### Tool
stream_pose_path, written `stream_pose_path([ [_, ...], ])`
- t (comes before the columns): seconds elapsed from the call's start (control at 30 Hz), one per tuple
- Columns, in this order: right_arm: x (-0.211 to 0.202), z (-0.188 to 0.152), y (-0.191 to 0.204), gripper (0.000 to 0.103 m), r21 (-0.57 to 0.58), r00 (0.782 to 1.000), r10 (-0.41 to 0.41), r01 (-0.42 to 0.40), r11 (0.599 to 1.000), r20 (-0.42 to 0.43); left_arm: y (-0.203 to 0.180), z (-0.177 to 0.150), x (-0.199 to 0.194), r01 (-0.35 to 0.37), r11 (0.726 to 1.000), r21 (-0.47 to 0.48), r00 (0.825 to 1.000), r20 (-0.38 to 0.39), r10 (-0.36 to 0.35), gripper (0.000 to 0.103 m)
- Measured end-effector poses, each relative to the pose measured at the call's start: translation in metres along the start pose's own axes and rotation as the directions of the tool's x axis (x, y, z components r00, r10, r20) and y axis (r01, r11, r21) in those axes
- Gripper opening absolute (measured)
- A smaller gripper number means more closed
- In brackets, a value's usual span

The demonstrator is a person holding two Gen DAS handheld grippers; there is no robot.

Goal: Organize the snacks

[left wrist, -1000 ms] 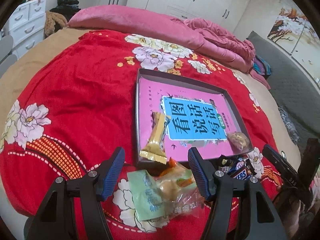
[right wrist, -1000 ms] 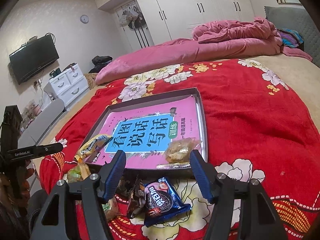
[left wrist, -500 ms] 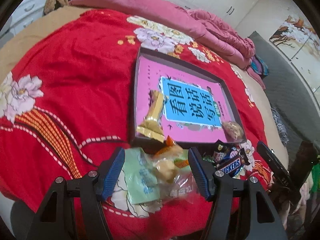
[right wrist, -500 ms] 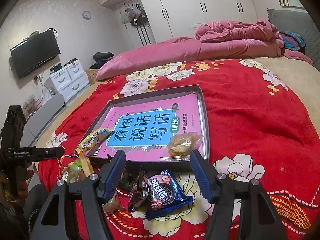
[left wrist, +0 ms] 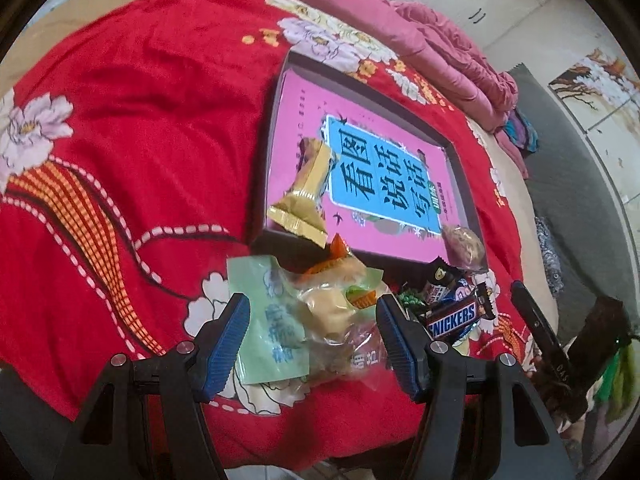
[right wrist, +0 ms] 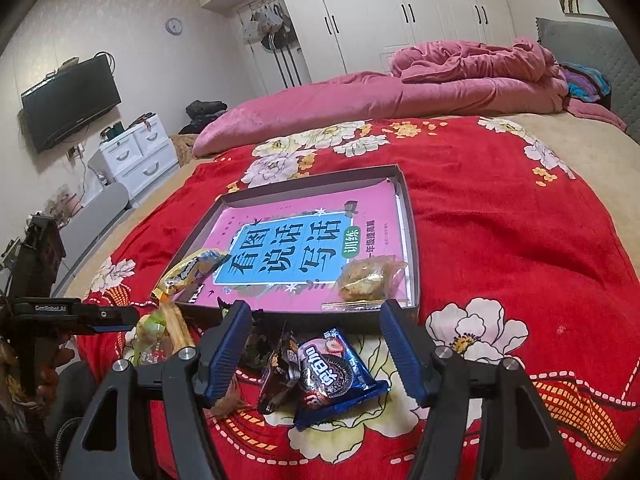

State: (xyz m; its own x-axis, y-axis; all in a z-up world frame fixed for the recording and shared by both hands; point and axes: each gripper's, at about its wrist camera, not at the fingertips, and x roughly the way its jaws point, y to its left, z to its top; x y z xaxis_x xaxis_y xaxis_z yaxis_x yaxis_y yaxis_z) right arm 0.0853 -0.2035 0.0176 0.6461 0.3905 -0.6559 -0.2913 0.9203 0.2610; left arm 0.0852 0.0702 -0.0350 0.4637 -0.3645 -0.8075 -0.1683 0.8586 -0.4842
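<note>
Claws [left wrist: 314, 340] [right wrist: 316, 346] angled down, apparently open, over snacks [left wrist: 320, 312].

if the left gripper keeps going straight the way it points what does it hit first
Most likely the clear plastic packet with a pale pastry, which lies between the open left gripper fingers, beside the pale green packet. Depth is hard to judge.

I see the tray [right wrist: 412, 240] lying on the bedspread [right wrist: 500, 240], a book [right wrist: 304, 252] flat inside it. A wrapped cookie [right wrist: 366, 280] sits in its near right corner, a wafer packet [left wrist: 308, 188] over its near left rim. The Oreo pack [right wrist: 336, 376] and Snickers bar [left wrist: 454, 316] lie before the tray.
</note>
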Motion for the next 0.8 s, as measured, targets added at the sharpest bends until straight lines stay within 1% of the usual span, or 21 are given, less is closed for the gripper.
stream_pose_path([
  [0.13, -0.001, -0.003, 0.002, 0.067, -0.004, 1.000, 0.007, -0.007, 1.000, -0.014, 0.003, -0.001, 0.008, -0.003, 1.000, -0.030, 1.000, -0.025, 0.003, 0.067],
  [0.27, 0.003, -0.008, 0.007, 0.067, -0.013, 0.998, 0.027, -0.027, 1.000, -0.048, 0.006, -0.002, 0.014, 0.015, 0.998, -0.055, 0.999, -0.040, -0.017, 0.068],
  [0.4, 0.013, -0.015, 0.012, 0.067, -0.033, 0.994, 0.029, -0.033, 0.999, -0.107, 0.005, -0.003, 0.018, 0.015, 0.998, -0.055, 0.999, -0.048, -0.018, 0.068],
  [0.53, 0.019, -0.021, 0.019, 0.067, -0.060, 0.990, 0.040, -0.049, 0.997, -0.135, 0.004, -0.004, 0.021, 0.010, 0.999, -0.052, 0.998, -0.054, -0.013, 0.069],
  [0.57, 0.020, -0.022, 0.021, 0.067, -0.068, 0.990, 0.042, -0.051, 0.996, -0.138, 0.004, -0.004, 0.021, 0.010, 0.998, -0.054, 0.998, -0.055, -0.013, 0.070],
  [0.63, 0.023, -0.024, 0.024, 0.066, -0.084, 0.988, 0.044, -0.057, 0.995, -0.150, 0.006, -0.005, 0.024, 0.008, 0.998, -0.060, 0.998, -0.062, -0.012, 0.075],
  [0.67, 0.024, -0.026, 0.026, 0.065, -0.095, 0.987, 0.043, -0.058, 0.994, -0.154, 0.007, -0.005, 0.026, 0.008, 0.998, -0.063, 0.998, -0.067, -0.012, 0.075],
  [0.73, 0.026, -0.027, 0.029, 0.059, -0.113, 0.987, 0.038, -0.056, 0.992, -0.158, 0.007, -0.007, 0.027, 0.011, 0.998, -0.065, 0.998, -0.067, -0.015, 0.075],
  [0.77, 0.026, -0.028, 0.030, 0.057, -0.121, 0.987, 0.034, -0.053, 0.991, -0.158, 0.007, -0.007, 0.028, 0.010, 0.998, -0.063, 0.998, -0.066, -0.014, 0.075],
  [0.8, 0.026, -0.028, 0.032, 0.053, -0.128, 0.987, 0.034, -0.054, 0.990, -0.156, 0.006, -0.006, 0.029, 0.008, 0.998, -0.061, 0.998, -0.068, -0.012, 0.075],
])
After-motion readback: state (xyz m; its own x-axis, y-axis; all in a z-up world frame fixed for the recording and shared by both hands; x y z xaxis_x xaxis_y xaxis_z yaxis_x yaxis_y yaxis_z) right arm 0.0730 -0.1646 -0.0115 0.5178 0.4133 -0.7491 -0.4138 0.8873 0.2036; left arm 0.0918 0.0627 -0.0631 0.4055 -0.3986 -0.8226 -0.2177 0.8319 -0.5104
